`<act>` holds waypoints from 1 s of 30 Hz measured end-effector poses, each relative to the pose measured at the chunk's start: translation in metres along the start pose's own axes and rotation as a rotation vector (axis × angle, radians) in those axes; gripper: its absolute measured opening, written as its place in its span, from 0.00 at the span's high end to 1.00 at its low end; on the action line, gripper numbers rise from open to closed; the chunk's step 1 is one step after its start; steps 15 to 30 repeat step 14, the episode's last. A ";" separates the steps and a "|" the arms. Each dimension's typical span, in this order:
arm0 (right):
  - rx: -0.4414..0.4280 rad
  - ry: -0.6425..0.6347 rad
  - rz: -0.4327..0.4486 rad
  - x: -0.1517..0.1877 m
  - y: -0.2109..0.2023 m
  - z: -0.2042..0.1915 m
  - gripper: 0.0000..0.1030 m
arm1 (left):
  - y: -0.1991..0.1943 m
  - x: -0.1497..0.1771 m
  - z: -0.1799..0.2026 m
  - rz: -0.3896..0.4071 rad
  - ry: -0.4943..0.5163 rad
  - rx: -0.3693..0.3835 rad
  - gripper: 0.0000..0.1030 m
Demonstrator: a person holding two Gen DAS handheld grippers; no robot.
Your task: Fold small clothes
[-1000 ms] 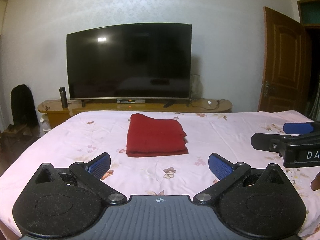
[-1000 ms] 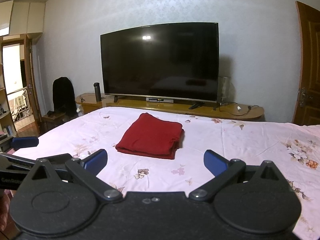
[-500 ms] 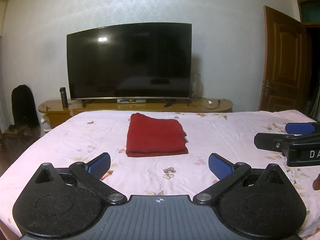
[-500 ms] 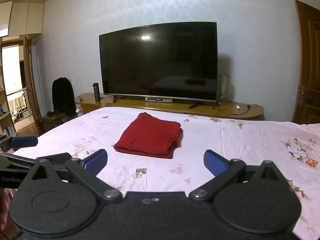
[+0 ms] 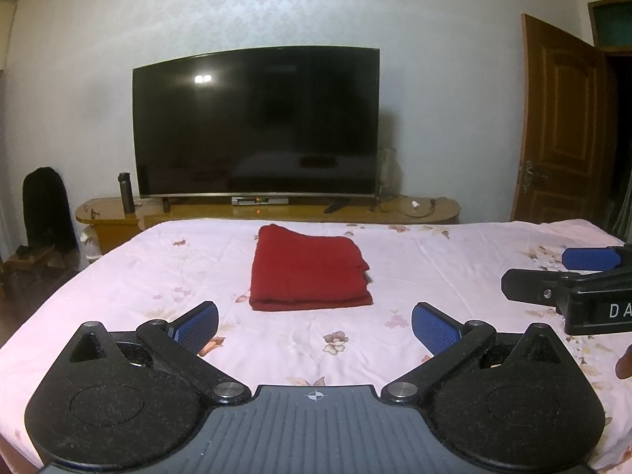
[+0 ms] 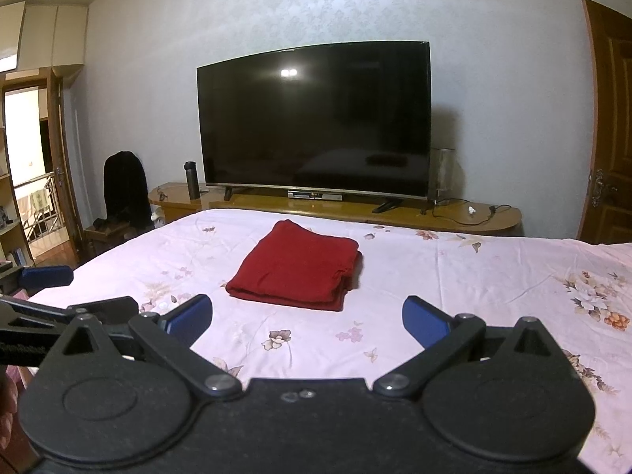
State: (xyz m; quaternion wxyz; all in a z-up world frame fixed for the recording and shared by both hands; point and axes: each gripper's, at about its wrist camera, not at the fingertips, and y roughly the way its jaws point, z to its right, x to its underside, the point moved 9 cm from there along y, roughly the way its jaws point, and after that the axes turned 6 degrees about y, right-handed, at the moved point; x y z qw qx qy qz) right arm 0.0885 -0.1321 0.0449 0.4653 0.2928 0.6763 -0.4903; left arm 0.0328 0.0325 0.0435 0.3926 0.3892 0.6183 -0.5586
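Lying on the bed: a red folded garment [image 5: 308, 272] rests flat on the pink floral bed sheet [image 5: 454, 260], toward the far middle of the bed, with its stacked layers showing along the near and right edges.
Left tongs [image 5: 314, 326]: spread wide, both blue pads [image 5: 197, 326] apart with nothing between them; they hover above the near part of the sheet, pointed at the garment.
Garment against left tongs: it lies ahead of the gap between the two pads, slightly left of centre, well apart from the tips and touched by neither.
Right tongs [image 6: 308, 322]: also spread wide and holding nothing, above the near sheet.
Garment against right tongs: ahead of the gap and turned at an angle in this view, with its near corner closer to the left pad [image 6: 189, 320]; no contact.
Tongs side by side: in the left wrist view the right tongs [image 5: 572, 272] enter from the right edge at about the garment's depth; in the right wrist view the left tongs [image 6: 59, 288] enter from the left edge. The garment sits between the two, further out.
Beyond the bed: a dark television [image 5: 256, 122] stands on a low wooden cabinet [image 5: 414, 211], with a dark bottle [image 5: 126, 193] at its left end.
Far right: a brown wooden door [image 5: 561, 126].
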 end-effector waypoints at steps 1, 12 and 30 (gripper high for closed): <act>-0.001 -0.001 -0.001 0.000 0.000 0.000 0.01 | 0.000 0.000 0.000 -0.001 -0.002 0.001 0.00; 0.001 -0.006 0.000 0.001 0.001 0.002 0.01 | -0.002 -0.003 0.001 0.029 0.001 -0.005 0.00; 0.000 -0.005 0.001 0.001 0.001 0.002 0.01 | -0.002 -0.004 -0.001 0.033 -0.005 -0.010 0.00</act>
